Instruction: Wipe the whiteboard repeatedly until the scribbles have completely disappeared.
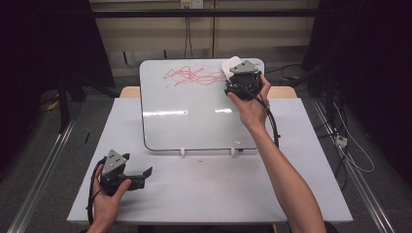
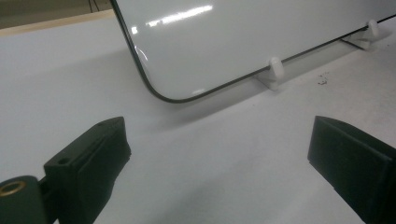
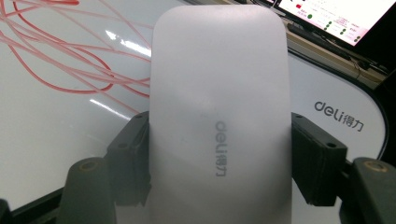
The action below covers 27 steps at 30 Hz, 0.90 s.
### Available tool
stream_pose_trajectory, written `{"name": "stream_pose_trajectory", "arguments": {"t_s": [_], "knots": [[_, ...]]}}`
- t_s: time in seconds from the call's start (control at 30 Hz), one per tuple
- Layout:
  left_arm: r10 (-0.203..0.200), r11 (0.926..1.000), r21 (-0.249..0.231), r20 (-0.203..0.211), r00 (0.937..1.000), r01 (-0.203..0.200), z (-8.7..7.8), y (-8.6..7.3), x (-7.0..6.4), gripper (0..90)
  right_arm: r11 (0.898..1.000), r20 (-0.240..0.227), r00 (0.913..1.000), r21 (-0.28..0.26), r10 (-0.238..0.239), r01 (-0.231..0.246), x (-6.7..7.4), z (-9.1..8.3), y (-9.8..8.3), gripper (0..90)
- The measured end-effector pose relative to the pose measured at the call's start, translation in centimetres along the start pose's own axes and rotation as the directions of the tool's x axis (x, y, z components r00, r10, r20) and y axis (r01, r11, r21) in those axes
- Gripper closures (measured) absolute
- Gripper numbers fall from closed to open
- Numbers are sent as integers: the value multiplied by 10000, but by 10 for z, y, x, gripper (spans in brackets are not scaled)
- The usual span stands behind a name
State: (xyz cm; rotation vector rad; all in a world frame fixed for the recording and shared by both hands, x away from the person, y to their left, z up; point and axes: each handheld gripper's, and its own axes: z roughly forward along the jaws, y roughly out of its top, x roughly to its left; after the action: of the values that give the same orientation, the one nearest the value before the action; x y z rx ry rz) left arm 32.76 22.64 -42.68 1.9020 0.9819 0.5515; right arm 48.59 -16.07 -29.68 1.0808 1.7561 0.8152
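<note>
Over whiteboard (image 1: 194,111), right gripper (image 1: 236,68) outstretched

a white eraser (image 3: 219,116) with grey lettering, red scribbles (image 1: 193,75) at the white board's (image 1: 194,121) twelve o'clock edge, black grippers.

The white eraser (image 3: 219,116) carries a grey "deli" logo with two Chinese characters, running lengthwise along its back. The whiteboard (image 3: 322,93) bears the same "deli" mark near its rounded corner. Text on the monitor (image 3: 336,21) behind is too small to read.
</note>
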Motion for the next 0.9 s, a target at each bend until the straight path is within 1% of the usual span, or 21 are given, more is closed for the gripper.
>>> {"name": "stream_pose_trajectory", "arguments": {"t_s": [0.23, 0.47, 0.5, 0.57, 0.6, 0.63, 0.67, 0.7, 0.73, 0.77, 0.87, 0.9], "knots": [[-8, 10000, -37, -12, 10000, 8, 0, 0, 0, 51, 10000, -45, 10000, -76, -52, 52, 8, 2, 4, 315], [-11, 10000, -41, -13, 10000, 11, 0, 0, 0, 51, 9998, -292, 9994, -131, -176, 172, 21, 6, 6, 315], [-19, 10000, -68, 42, 10000, 20, 1, 0, 0, 51, 9997, -321, 9993, -143, -207, 202, 23, 6, 7, 315], [31, 10000, -8, 35, 10000, -31, 1, 0, 0, 51, 9994, -462, 9985, -188, -298, 290, 29, 7, 8, 315], [36, 10000, -13, 45, 10000, -36, 1, 0, 1, 51, 9992, -548, 9978, -199, -366, 356, 34, 8, 10, 315], [36, 10000, -13, 45, 10000, -36, 1, 0, 1, 51, 9983, -623, 9966, -243, -536, 522, 39, 8, 11, 315], [-24, 10000, -66, 50, 10000, 24, 1, 0, 0, 51, 9979, -651, 9960, -265, -614, 598, 46, 9, 13, 315], [-15, 10000, -54, 13, 10000, 15, 0, 0, 0, 51, 9979, -651, 9960, -265, -614, 598, 46, 9, 13, 315], [32, 10000, -17, -4, 10000, -32, -1, 0, 1, 51, 9973, -690, 9952, -299, -697, 677, 51, 10, 14, 315], [2, 10000, -61, 43, 10000, -2, -1, 0, 1, 51, 9967, -729, 9944, -320, -764, 743, 60, 12, 18, 315], [13, 10000, -37, 18, 10000, -13, -1, 0, 2, 51, 9959, -792, 9933, -389, -843, 814, 70, 14, 22, 315], [13, 10000, -37, 18, 10000, -13, -1, 0, 2, 51, 9959, -792, 9933, -389, -843, 814, 70, 14, 22, 315]]}}
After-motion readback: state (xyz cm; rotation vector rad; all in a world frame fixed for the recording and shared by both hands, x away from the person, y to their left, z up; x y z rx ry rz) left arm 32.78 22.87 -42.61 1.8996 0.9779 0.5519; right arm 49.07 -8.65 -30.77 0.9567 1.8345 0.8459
